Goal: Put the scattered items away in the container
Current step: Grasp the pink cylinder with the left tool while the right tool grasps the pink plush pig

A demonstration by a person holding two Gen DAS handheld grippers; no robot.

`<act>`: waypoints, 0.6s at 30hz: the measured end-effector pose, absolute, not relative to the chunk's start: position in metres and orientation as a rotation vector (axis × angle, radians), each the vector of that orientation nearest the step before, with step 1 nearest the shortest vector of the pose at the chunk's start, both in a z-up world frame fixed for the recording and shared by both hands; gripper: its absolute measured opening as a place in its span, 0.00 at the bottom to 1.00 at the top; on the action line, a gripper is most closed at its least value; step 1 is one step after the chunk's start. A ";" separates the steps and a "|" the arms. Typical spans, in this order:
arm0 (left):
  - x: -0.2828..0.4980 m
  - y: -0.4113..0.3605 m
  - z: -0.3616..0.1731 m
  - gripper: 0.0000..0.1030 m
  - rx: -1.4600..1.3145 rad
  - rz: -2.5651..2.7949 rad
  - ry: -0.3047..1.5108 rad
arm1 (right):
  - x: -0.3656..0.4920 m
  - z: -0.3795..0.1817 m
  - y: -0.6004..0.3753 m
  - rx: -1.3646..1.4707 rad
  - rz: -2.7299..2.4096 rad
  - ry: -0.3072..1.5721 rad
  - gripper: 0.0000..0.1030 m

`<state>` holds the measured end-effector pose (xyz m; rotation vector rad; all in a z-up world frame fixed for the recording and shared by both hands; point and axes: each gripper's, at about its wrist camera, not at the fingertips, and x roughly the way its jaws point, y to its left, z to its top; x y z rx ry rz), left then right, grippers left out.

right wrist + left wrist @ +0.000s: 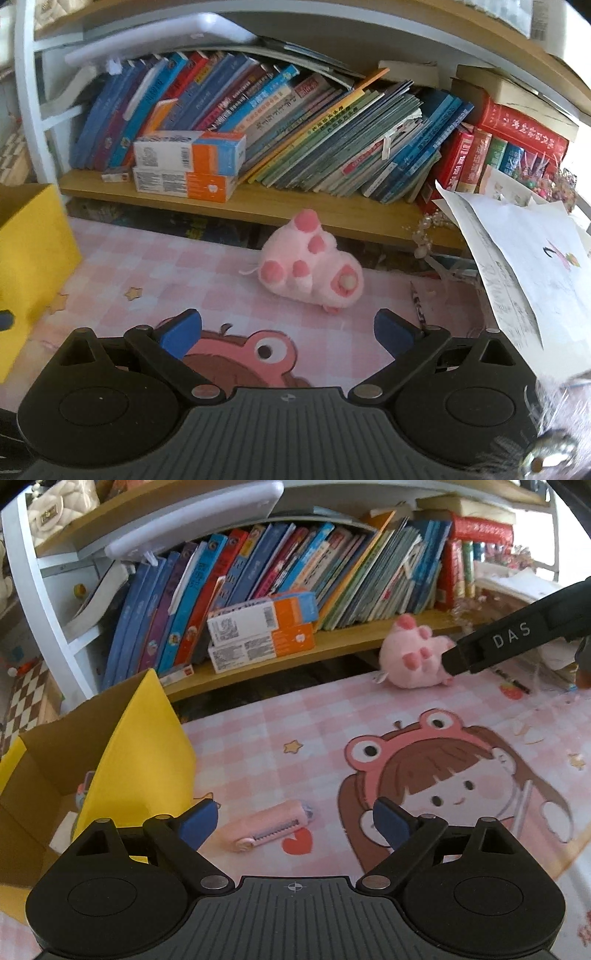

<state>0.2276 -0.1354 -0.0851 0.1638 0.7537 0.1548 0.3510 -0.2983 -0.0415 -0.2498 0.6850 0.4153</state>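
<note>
A pink plush toy [310, 266] lies on its back on the pink checked mat, near the bookshelf; it also shows in the left wrist view [410, 653]. My right gripper [288, 328] is open and empty, just short of the plush; its black body [517, 638] touches or overlaps the plush in the left wrist view. A pink utility knife [269, 827] lies on the mat just ahead of my left gripper [295, 818], which is open and empty. A yellow cardboard box [147, 760] stands open at the left and holds some small items; its corner shows in the right wrist view [33, 266].
A low wooden shelf [295, 210] full of leaning books runs along the back, with two orange-and-white boxes [262, 635] stacked on it. Loose papers [517, 258] overhang the mat at the right. A pencil [417, 302] lies beside the plush.
</note>
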 end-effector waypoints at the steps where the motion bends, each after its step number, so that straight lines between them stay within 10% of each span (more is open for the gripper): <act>1: 0.231 -0.134 -0.088 0.90 0.167 0.160 0.761 | 0.357 -0.045 -0.298 -0.253 0.413 0.687 0.98; 18: 0.265 -0.120 -0.121 0.91 0.147 0.223 0.851 | 0.427 -0.077 -0.279 -0.257 0.383 0.672 1.00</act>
